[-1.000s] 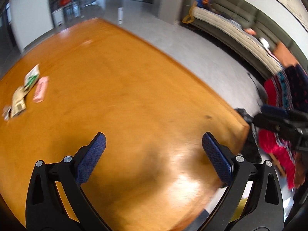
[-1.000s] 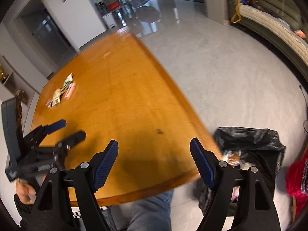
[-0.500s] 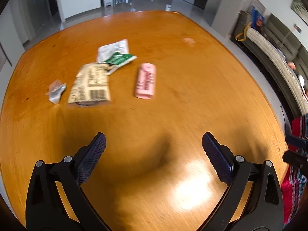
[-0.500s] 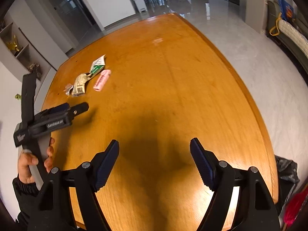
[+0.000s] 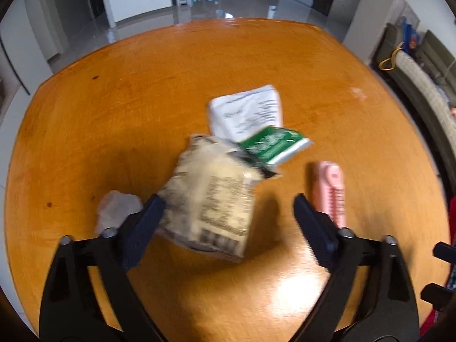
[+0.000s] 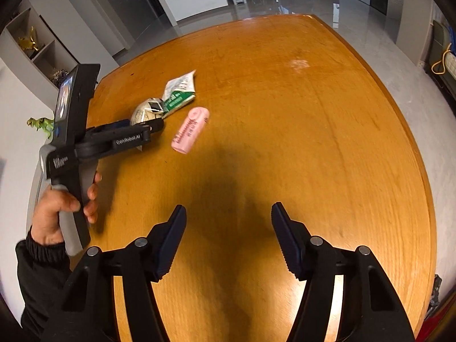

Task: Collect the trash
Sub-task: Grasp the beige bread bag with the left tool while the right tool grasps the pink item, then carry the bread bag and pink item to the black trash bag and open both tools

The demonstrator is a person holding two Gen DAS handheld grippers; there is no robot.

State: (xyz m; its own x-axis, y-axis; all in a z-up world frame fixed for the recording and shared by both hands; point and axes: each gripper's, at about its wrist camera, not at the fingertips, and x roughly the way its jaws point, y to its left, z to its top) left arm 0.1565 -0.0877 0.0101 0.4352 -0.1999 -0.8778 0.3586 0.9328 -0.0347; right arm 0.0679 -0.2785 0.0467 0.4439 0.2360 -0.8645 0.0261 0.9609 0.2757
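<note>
The glossy orange-brown wooden table (image 6: 299, 131) has a curved far edge bordered by grey polished floor, and most of its top is bare, leaving wide room to the right of the trash. Four pieces of trash lie grouped on it: one beige crumpled snack bag with black print (image 5: 211, 196), one white and green flat wrapper (image 5: 256, 125), one pink cylindrical packet (image 5: 332, 191) and one small grey crumpled scrap (image 5: 116, 208). The left gripper (image 5: 228, 208) hangs over the beige bag with its jaws spread; they have just been closing, the bag sits between the blue pads, and blur hides whether the left pad touches it. The pink packet lies just outside the right pad, the grey scrap just outside the left one. The right gripper (image 6: 228, 222) is spread over bare wood near the table's near side, well apart from the trash; its jaws have also just been closing, with nothing between them. Only the right wrist view shows the person's left hand (image 6: 62, 208) in a black sleeve gripping the left tool's handle, and one green toy dinosaur (image 6: 41, 124) beside a white wall shelf (image 6: 34, 54). Only the left wrist view shows the grey scrap.
</note>
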